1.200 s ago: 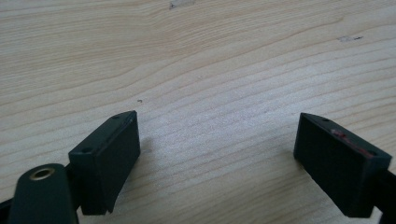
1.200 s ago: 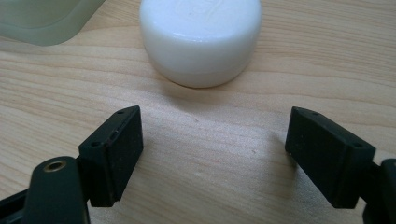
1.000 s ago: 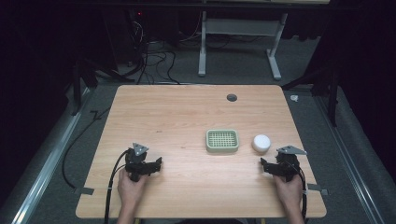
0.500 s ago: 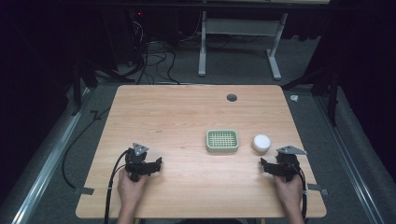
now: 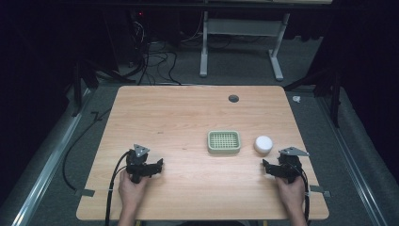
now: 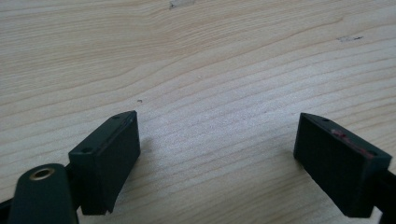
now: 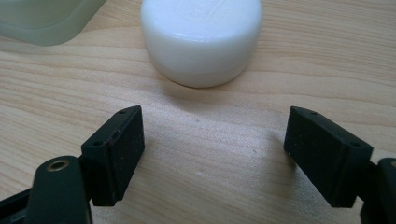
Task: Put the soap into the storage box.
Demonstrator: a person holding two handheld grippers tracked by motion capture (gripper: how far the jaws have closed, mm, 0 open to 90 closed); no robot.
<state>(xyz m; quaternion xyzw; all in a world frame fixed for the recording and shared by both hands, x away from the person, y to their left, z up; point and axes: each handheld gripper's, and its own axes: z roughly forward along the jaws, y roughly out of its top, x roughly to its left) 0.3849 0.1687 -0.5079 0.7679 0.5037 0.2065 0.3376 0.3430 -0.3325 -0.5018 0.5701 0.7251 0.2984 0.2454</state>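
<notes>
High view: two hand-held tongs rest low over the near half of the wooden table [image 5: 179,117]. The right gripper [image 5: 267,168] sits at the near right, the left gripper [image 5: 157,165] at the near left, well apart from each other. A white round puck [image 5: 263,144] lies just ahead of the right gripper and slightly to its inner side; a pale green slotted tray [image 5: 224,141] stands just beside the puck, on the side toward the left gripper.

Right gripper view: the jaws stand wide apart and hold nothing; the puck [image 7: 201,37] lies straight ahead, centred between them, with a strip of bare wood between. A corner of the tray [image 7: 46,21] shows to its left. The puck is round, so it offers no long axis to align with.

Left gripper view: the left gripper [image 6: 217,154] is likewise spread wide and empty, with bare table ahead.

Judgement: the right hand is much the nearer; a short advance forward would bring the puck between its jaws.
</notes>
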